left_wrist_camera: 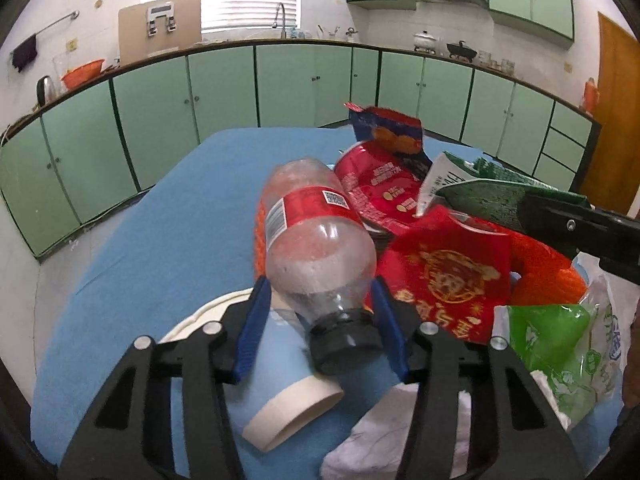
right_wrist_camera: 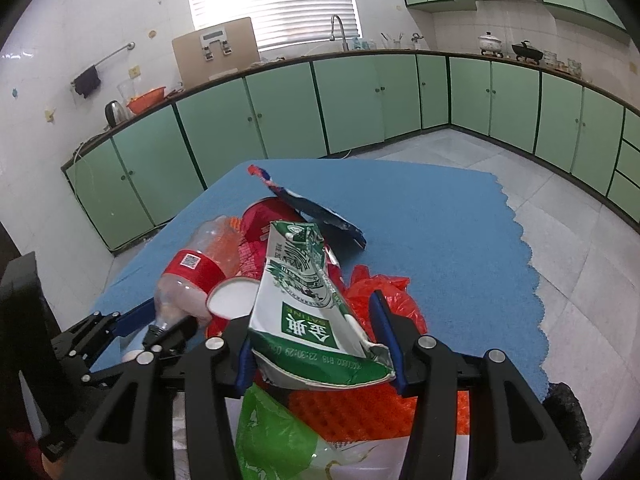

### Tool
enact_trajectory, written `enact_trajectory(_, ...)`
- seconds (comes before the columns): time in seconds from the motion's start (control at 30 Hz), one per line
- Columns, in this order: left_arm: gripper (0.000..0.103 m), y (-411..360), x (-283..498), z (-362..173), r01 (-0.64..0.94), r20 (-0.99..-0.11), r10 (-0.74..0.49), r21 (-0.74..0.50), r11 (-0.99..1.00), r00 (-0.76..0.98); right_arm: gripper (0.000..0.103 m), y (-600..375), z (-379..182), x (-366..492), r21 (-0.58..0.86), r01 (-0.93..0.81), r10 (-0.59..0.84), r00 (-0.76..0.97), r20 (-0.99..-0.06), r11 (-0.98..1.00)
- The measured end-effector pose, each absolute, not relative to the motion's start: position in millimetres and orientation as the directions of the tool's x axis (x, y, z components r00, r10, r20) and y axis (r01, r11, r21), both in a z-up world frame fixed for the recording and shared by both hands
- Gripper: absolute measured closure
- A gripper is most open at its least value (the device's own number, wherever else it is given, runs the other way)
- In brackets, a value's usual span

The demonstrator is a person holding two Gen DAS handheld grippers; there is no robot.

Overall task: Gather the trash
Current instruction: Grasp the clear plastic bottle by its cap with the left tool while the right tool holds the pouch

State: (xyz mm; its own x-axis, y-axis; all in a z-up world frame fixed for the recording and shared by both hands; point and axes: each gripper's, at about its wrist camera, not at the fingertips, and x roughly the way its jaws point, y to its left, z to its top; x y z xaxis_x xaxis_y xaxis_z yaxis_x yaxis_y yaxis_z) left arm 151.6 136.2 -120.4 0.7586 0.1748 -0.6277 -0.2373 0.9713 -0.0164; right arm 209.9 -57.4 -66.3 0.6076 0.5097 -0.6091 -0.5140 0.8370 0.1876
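Observation:
My left gripper is shut on an empty plastic bottle with a red label, held near its black-capped neck above the trash pile; it also shows in the right wrist view. My right gripper is shut on a green and white milk carton, flattened, held above the pile; the carton and right gripper show at the right of the left wrist view. Under them lie a red packet, a red cup-noodle bowl and a blue snack bag.
The pile sits on a table under a blue cloth. A pale blue paper cup and white tissue lie near me. A green and clear plastic bag, orange mesh and a red plastic bag lie alongside. Green kitchen cabinets stand behind.

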Motion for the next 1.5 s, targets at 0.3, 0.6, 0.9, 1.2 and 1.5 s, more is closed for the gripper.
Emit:
enact_trajectory(0.3, 0.07, 151.0, 143.2, -111.6, -0.257, -0.629, 0.181, -0.031, 0.966, 0.756, 0.053, -56.6, -66.2, 210.3, 0.195, -0.513, 0.514, 0.605, -0.608, 0.836)
enact_trajectory(0.6, 0.072, 158.1, 122.4, -105.7, -0.289, -0.612, 0.186, -0.073, 0.954, 0.769, 0.053, -57.0, -65.9, 210.4, 0.198, -0.505, 0.509, 0.609, -0.609, 0.84)
enact_trajectory(0.9, 0.072, 157.4, 118.1, -83.2, -0.273, -0.553, 0.186, -0.077, 0.959, 0.812, 0.053, -53.9, -53.5, 205.2, 0.165, -0.519, 0.507, 0.633, -0.585, 0.839)
enact_trajectory(1.2, 0.072, 149.6, 122.6, -59.4, -0.258, -0.481, 0.198, -0.062, 0.964, 0.854, 0.053, -58.6, -37.4, 201.1, 0.169, -0.525, 0.523, 0.653, -0.548, 0.834)
enact_trajectory(1.5, 0.072, 144.7, 130.2, -34.8, -0.237, -0.421, 0.192, -0.057, 0.97, 0.886, 0.053, -69.7, -12.4, 204.4, 0.187, -0.52, 0.536, 0.678, -0.504, 0.833)
